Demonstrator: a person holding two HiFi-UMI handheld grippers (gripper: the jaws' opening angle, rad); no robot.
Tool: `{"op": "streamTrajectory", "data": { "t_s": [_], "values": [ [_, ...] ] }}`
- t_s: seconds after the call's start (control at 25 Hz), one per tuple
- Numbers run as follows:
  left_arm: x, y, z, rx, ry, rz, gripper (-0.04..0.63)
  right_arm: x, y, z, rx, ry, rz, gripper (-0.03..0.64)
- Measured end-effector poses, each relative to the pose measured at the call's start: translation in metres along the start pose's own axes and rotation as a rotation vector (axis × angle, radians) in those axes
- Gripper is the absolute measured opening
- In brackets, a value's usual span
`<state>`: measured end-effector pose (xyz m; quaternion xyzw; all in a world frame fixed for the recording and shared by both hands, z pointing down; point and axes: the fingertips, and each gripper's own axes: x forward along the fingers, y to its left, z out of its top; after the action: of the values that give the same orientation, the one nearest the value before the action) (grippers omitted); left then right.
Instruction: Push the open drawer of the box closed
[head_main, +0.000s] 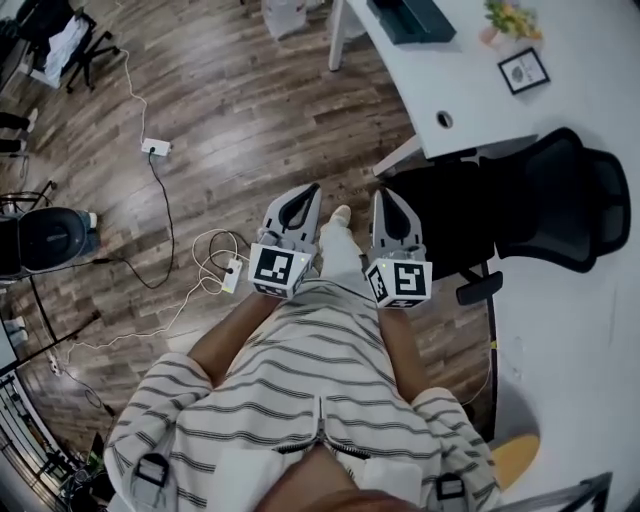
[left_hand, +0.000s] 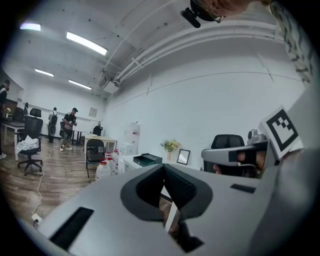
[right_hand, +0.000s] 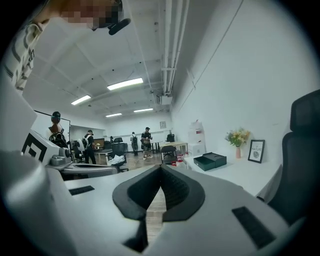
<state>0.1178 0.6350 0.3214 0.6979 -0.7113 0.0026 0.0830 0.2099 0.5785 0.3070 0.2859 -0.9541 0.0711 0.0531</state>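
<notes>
A dark green box (head_main: 412, 18) stands at the far end of the white table (head_main: 590, 110), well away from both grippers. It also shows small in the left gripper view (left_hand: 147, 159) and in the right gripper view (right_hand: 210, 161), where a lower section juts out on its left side. I hold my left gripper (head_main: 308, 192) and my right gripper (head_main: 386, 196) side by side at waist height over the wooden floor. Both point forward, roughly level. Each has its jaws shut with nothing between them (left_hand: 164, 168) (right_hand: 161, 167).
A black office chair (head_main: 560, 200) stands at the table, just right of my right gripper. A framed picture (head_main: 523, 70) and a vase of flowers (head_main: 510, 18) sit near the box. A power strip (head_main: 155, 147) and cables lie on the floor. Several people stand far back.
</notes>
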Motion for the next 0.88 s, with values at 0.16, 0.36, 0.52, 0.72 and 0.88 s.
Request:
{"op": "streamTrajectory", "data": {
  "t_s": [0.16,0.36,0.52,0.72,0.88],
  "values": [
    [0.039,0.019,-0.001,0.007,0.000,-0.012,0.002,0.036,-0.022,-0.002,0.015,-0.016,-0.009,0.009],
    [0.110,0.065,0.016,0.035,-0.008,-0.024,0.002,0.114,-0.055,0.011,0.034,-0.036,-0.016,0.009],
    [0.180,0.095,0.035,0.051,-0.009,-0.028,0.002,0.179,-0.096,0.035,0.044,-0.056,-0.019,0.009],
    [0.268,0.114,0.059,0.072,-0.012,-0.047,0.002,0.247,-0.151,0.063,0.053,-0.073,-0.011,0.010],
    [0.328,0.129,0.070,0.080,0.001,-0.057,0.002,0.293,-0.190,0.072,0.073,-0.068,-0.019,0.010]
  ]
}}
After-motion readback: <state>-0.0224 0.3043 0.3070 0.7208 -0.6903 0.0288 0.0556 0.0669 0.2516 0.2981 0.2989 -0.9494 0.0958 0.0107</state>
